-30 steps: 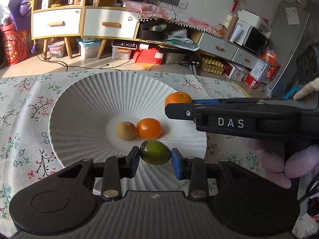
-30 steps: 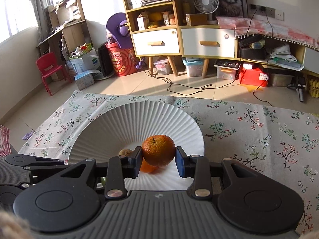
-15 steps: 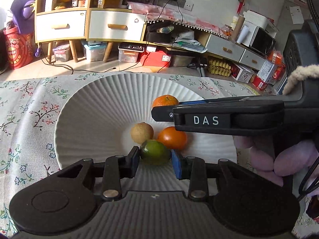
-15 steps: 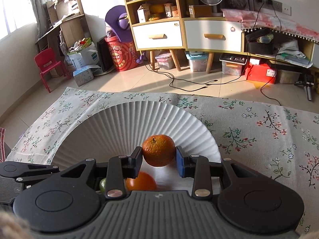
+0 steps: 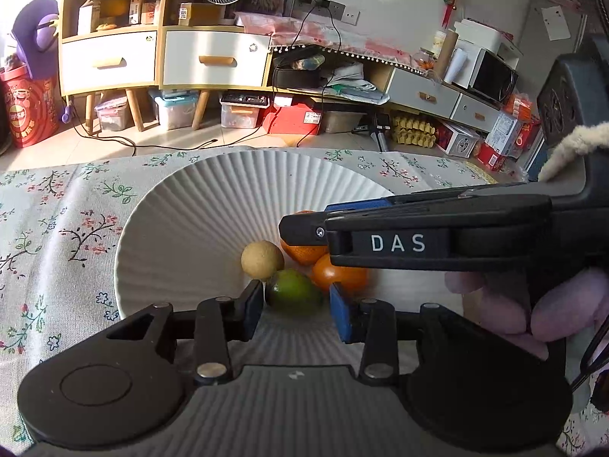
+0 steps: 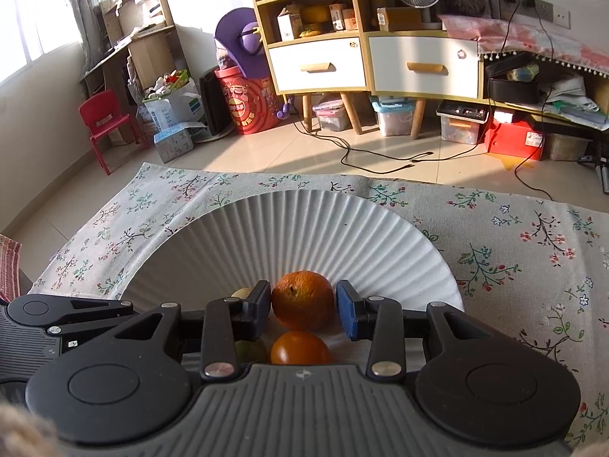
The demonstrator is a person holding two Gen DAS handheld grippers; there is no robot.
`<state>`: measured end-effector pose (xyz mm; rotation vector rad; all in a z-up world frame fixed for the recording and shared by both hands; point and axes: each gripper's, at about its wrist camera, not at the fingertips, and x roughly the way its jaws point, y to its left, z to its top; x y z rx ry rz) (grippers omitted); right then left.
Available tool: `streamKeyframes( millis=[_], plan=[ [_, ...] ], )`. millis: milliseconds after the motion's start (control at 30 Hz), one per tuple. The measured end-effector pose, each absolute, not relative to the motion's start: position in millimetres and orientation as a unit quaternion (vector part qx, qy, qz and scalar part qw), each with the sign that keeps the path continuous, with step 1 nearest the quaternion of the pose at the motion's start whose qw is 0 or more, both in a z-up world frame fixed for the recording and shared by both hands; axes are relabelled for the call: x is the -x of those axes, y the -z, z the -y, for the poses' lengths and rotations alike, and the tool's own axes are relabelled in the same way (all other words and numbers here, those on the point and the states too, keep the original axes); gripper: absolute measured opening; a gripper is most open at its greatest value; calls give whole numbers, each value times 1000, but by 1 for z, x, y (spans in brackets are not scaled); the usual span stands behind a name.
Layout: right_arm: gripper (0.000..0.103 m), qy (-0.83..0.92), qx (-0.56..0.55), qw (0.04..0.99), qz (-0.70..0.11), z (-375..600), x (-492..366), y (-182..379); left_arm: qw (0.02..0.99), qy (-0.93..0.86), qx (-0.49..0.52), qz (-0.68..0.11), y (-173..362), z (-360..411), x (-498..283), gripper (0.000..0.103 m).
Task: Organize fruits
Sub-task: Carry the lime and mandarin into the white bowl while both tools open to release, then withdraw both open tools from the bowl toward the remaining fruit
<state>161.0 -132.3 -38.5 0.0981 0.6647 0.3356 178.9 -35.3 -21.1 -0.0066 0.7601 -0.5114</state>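
Observation:
A white ribbed plate (image 5: 182,236) (image 6: 312,228) lies on the floral tablecloth. On it sit a tan round fruit (image 5: 262,259), a smooth orange fruit (image 5: 338,275) (image 6: 300,348), a green lime (image 5: 293,296) and a rough mandarin (image 6: 302,300). My left gripper (image 5: 297,306) is open, its jaws standing apart on either side of the lime. My right gripper (image 6: 304,306) is open with small gaps either side of the mandarin, which rests on the plate. In the left wrist view the right gripper's body (image 5: 418,236) crosses above the fruits and hides most of the mandarin.
The floral tablecloth (image 6: 514,251) covers the table around the plate. Beyond the table's far edge are the floor, cables, storage boxes and a drawer cabinet (image 6: 373,61). A gloved hand (image 5: 533,304) holds the right gripper.
Both grippers lowered to the plate and opened. The lime and the mandarin, held a second ago, now rest in the plate's middle beside the other two fruits.

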Motion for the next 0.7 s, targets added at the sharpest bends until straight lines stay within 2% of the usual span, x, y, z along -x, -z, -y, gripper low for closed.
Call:
streamKeyframes(
  millis=[100,267,433,700],
  plan=[
    [39,-159,-56,932,-320,137,-158,33,897,247,-2,-366,17,36,-175,58],
    [49,-150,-60,936,-312,142,-144,21,898,246,-11,-364,9,34,-164,67],
    [65,-135,-62,939,-309,146,-124,11,901,236,-12,-364,0,26,-149,80],
    [90,-117,-51,941,-314,144,-88,3,901,220,-4,-373,-11,9,-122,89]
  ],
)
